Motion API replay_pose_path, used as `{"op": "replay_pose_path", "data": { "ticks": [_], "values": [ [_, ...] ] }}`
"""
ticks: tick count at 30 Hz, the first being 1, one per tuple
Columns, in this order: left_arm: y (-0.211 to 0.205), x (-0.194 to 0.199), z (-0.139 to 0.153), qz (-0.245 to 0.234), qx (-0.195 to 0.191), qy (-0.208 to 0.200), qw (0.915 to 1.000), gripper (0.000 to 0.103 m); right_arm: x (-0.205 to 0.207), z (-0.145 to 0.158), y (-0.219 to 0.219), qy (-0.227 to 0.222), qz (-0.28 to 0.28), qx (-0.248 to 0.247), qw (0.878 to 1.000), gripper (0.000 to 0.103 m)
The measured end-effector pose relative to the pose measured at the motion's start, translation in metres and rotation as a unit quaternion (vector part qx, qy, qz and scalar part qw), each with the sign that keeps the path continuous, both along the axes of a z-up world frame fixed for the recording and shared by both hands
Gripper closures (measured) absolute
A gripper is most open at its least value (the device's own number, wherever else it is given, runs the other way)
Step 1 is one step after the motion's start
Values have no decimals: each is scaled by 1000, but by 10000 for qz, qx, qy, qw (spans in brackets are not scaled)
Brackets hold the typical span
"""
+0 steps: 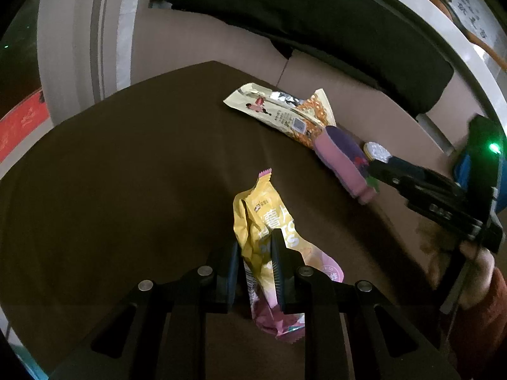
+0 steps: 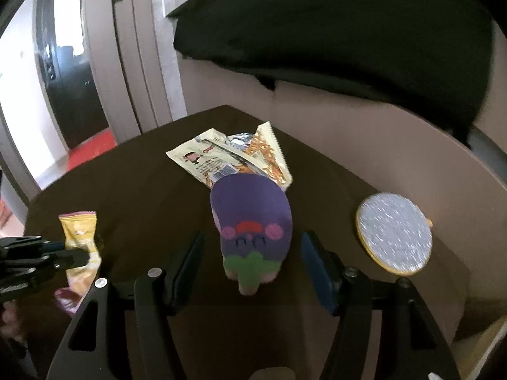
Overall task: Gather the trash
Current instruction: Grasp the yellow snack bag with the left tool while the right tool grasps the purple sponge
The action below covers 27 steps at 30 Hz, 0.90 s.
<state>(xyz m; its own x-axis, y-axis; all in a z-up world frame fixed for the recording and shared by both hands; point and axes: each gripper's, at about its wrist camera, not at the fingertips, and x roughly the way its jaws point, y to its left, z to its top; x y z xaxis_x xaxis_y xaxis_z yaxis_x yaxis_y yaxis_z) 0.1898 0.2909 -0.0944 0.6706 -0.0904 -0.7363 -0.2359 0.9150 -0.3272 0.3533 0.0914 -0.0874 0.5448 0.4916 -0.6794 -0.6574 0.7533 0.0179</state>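
Observation:
My left gripper (image 1: 256, 247) is shut on a yellow and pink snack wrapper (image 1: 258, 221), which also shows at the left of the right wrist view (image 2: 80, 240). A cream and orange snack wrapper (image 1: 282, 110) lies farther back on the brown table (image 1: 126, 164); it also shows in the right wrist view (image 2: 231, 158). My right gripper (image 2: 252, 250) is open around a purple and pink sock (image 2: 250, 218) without touching it. The sock also shows in the left wrist view (image 1: 342, 155), with the right gripper (image 1: 380, 167) at its near end.
A round silver-topped disc with a yellow rim (image 2: 394, 232) lies right of the sock. A black cushion (image 2: 332, 38) rests on a beige sofa (image 2: 380, 145) behind the table. A doorway (image 2: 63, 63) and a red mat (image 2: 92, 148) are at the left.

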Motion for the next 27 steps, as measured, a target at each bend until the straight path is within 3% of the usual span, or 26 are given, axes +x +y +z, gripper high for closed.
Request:
{"op": "replay_pose_path", "data": {
  "ticks": [6,17,18,22,27],
  "values": [
    [-1,1,-4,-30,-70,2,10000,83,19,-16,14,31,12,-98,9999,36],
    [-7,9,-9,-72,-126,51,9999,83,41,-29,17,402,-66,2,9992,38],
    [-8,9,-8,-68,-126,50,9999,83,41,-28,16,436,-25,34,9990,46],
    [-13,8,-4,-100,-132,-34,9999,83,31,-17,5,457,35,161,9988,46],
    [-31,15,14,-217,-83,-303,9993,83,3,21,-35,283,-180,368,9988,46]
  ]
}}
